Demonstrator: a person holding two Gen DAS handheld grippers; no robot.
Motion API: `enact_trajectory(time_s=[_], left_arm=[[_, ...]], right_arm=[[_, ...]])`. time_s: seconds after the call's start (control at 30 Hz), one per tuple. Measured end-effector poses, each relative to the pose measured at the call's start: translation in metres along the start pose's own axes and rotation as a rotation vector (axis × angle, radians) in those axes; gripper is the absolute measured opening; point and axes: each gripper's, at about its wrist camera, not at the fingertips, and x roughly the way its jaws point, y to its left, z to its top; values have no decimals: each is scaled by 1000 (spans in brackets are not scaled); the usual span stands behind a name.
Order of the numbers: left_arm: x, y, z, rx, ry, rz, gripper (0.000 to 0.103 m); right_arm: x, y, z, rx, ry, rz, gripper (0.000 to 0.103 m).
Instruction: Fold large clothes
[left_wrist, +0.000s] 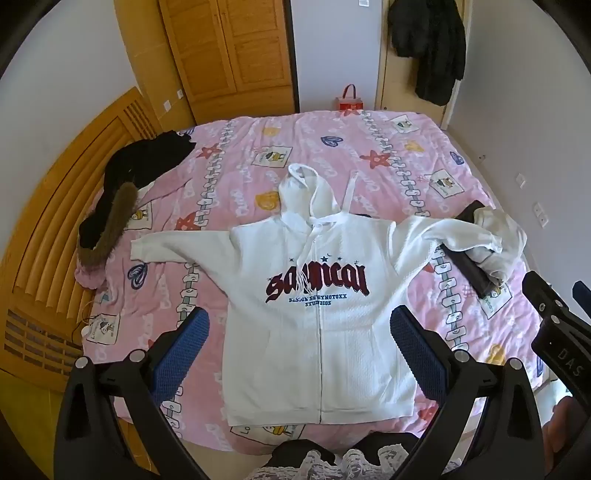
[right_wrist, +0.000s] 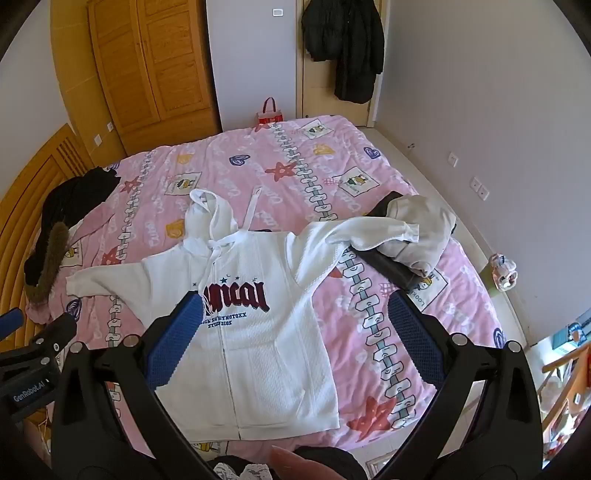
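White hoodie (left_wrist: 314, 332) is lying flat, front up, mid-frame on the pink bed (left_wrist: 369, 166). Left gripper (left_wrist: 299, 343) & right gripper (right_wrist: 295, 339) are both hovering above it w/ fingers spread, holding nothing.

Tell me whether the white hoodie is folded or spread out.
Spread out: the white hoodie lies flat, front up, on the pink bedspread, both sleeves extended sideways.

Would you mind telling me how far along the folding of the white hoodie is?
Done: the white hoodie lies spread face up on the pink bed, zipped. In hand: nothing; the left gripper and right gripper are open above it. Left: every fold, and its right sleeve drapes over a grey garment.
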Motion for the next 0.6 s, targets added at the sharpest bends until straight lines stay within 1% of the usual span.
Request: enact_trajectory(time_s=[0.43,0.6], left_arm=[[-2,1,0,-7,-5,-4,95],[-3,-6,-3,-2,-8,-4,95]], right_arm=[[-5,-4,0,4,-5,6,97],[-5,-6,0,15,-5,12,97]])
